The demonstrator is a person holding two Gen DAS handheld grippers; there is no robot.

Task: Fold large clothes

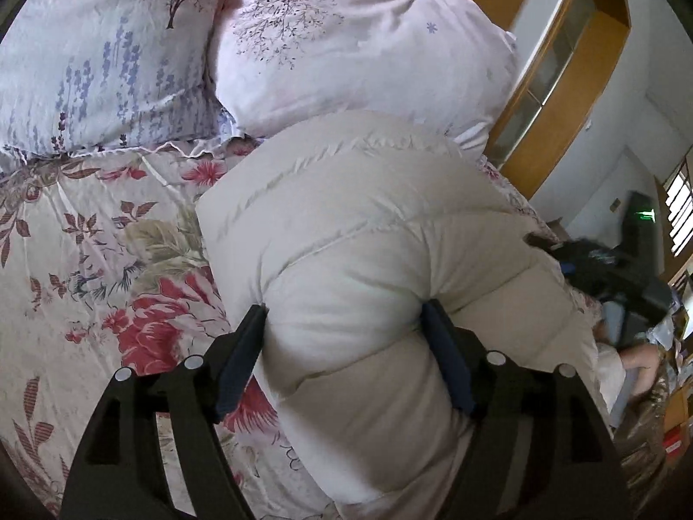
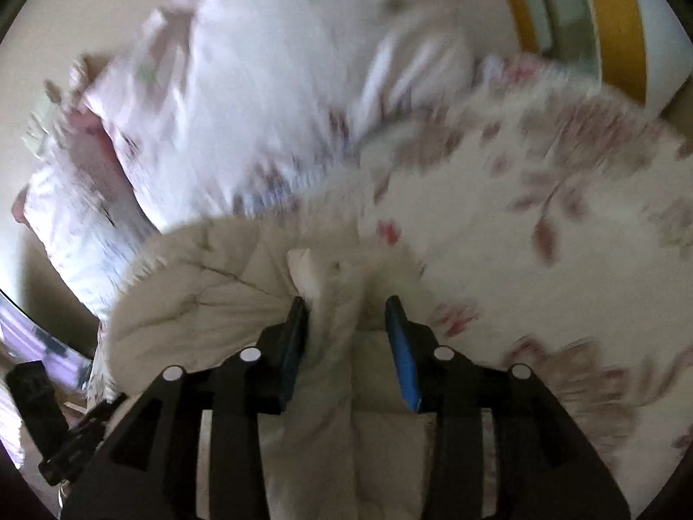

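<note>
Left gripper (image 1: 346, 329): occupies the lower centre of the left wrist view, black frame spreading to the bottom corners. Its jaws stand wide apart, dark pads pressed into either flank of a thick fold of the puffy cream jacket (image 1: 368, 225), which bulges between them.

Right gripper (image 2: 346, 325): lower centre of the right wrist view, which is motion-blurred. Its jaws stand closer together, the left pad against a bunched ridge of the same jacket (image 2: 216, 299), the blue right pad just beside it; whether that pad touches the cloth cannot be told. In the left wrist view the right gripper (image 1: 615, 273) appears as a dark body at the right edge.
</note>
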